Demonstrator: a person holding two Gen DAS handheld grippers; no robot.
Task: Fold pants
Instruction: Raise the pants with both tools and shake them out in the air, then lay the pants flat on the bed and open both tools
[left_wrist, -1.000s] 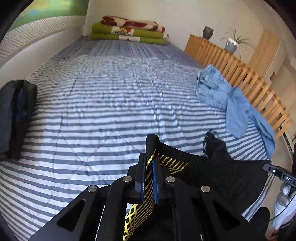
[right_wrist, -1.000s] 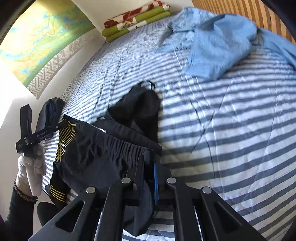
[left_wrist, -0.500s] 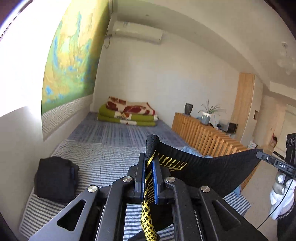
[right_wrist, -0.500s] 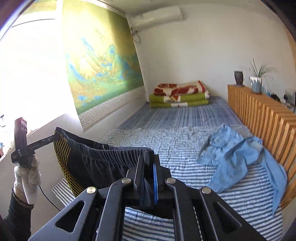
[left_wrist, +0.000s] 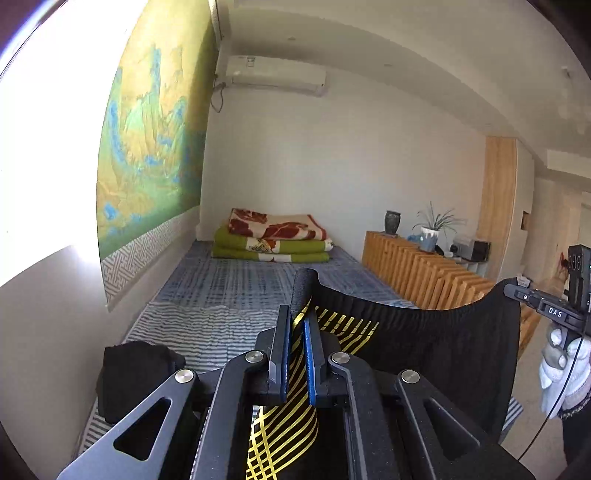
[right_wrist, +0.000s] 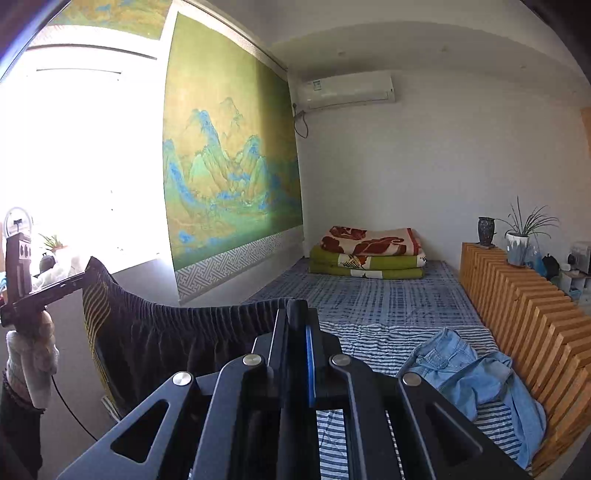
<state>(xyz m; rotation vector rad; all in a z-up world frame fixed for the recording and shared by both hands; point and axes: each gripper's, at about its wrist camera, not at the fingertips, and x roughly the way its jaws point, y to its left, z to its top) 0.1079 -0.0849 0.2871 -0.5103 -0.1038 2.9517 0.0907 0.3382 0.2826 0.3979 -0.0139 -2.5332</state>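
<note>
Black elastic waistband stretched taut in the air between the two tools, so the black pants (left_wrist: 436, 343) hung raised above the striped bed (right_wrist: 388, 332), apparently to let the legs drop straight before being laid flat. At nine o'clock in the right wrist view, the left hand-held gripper (right_wrist: 79, 278) was clenched on the corner with the yellow stripes, a gloved hand (right_wrist: 31, 354) beneath it. At six o'clock there, the right hand-held gripper (right_wrist: 293, 321) pinched the opposite waistband corner, jaws closed on the gathered fabric. Holding both corners level kept the waist open wide and even, which I judged suited a clean lengthwise fold. Further right, at four o'clock, blue jeans (right_wrist: 476, 373) lay crumpled on the bed beside the wooden slatted divider (right_wrist: 524, 306), well apart from the held pants and seemingly awaiting their turn.
</note>
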